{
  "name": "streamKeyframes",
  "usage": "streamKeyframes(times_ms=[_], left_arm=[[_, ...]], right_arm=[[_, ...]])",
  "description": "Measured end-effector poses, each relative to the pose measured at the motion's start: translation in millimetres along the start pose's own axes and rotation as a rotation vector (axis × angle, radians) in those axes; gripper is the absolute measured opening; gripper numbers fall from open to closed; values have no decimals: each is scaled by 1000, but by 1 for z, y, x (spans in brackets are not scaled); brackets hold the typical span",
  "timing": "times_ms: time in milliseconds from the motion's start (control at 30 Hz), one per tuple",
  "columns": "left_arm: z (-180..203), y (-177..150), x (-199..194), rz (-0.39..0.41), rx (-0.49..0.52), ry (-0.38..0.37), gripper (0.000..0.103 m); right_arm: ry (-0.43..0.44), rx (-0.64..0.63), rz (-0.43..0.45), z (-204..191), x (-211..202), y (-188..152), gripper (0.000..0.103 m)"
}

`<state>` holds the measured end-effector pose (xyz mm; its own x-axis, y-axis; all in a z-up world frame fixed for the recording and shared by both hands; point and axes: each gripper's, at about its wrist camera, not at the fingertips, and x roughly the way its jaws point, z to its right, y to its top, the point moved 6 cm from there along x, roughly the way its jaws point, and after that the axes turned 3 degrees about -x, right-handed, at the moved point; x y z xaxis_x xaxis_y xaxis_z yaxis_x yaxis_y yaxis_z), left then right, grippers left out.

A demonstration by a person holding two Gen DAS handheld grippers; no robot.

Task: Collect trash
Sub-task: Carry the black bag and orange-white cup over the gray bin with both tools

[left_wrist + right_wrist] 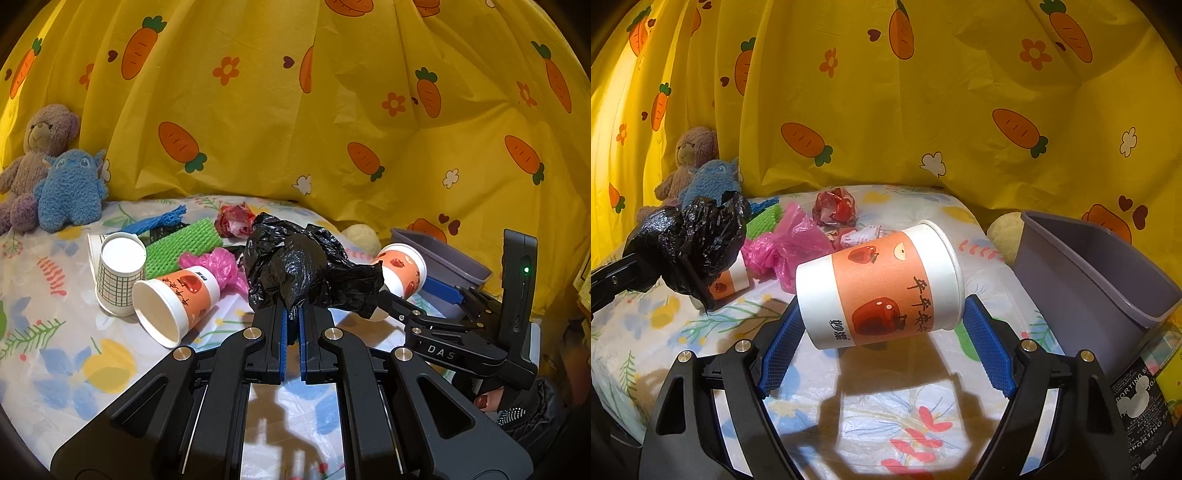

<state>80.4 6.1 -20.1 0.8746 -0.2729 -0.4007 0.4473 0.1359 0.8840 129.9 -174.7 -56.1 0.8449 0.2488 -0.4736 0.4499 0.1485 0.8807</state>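
In the left wrist view, at the lower middle of the frame, the left gripper (pixel 292 317) is pinching a crumpled black plastic bag (pixel 299 266) between jaws pressed nearly together, the grip sitting on a low fold so that the bulk is ballooning up above the blue pads (pixel 283 332), which is probably why the bag is being carried clear of the cloth. In the right wrist view the right gripper (pixel 882 325) is holding an orange-banded paper cup (pixel 882 288) on its side at mid frame, jaws spread to the cup's length and bearing on its base and rim, a hold that is keeping the thin wall from crushing; whether both pads are truly touching is hard to judge at the right edge of the cup. The grey bin (pixel 1100 273) is standing at the right of that frame, tilted toward the cup, so the cup appears to be on its way there. Further out, toward the left of the left wrist view, more trash is lying on the floral tablecloth (pixel 74 369): a second orange cup (pixel 177 302), a checked cup (pixel 120 273), green foam netting (pixel 181 243), a pink bag (pixel 218 266) and a red wrapper (pixel 234 219).
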Motion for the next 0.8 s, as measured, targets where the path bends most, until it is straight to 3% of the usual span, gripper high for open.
streamKeyframes(times_ms=[300, 600, 800], left_arm=[[47, 28, 14, 26, 81, -71, 4], [144, 74, 82, 20, 177, -241, 4], [204, 76, 135, -30, 211, -344, 4]], right_arm=[[-53, 39, 70, 37, -21, 16, 82], [-325, 80, 165, 125, -54, 40, 82], [-409, 151, 185, 175, -61, 43, 82]])
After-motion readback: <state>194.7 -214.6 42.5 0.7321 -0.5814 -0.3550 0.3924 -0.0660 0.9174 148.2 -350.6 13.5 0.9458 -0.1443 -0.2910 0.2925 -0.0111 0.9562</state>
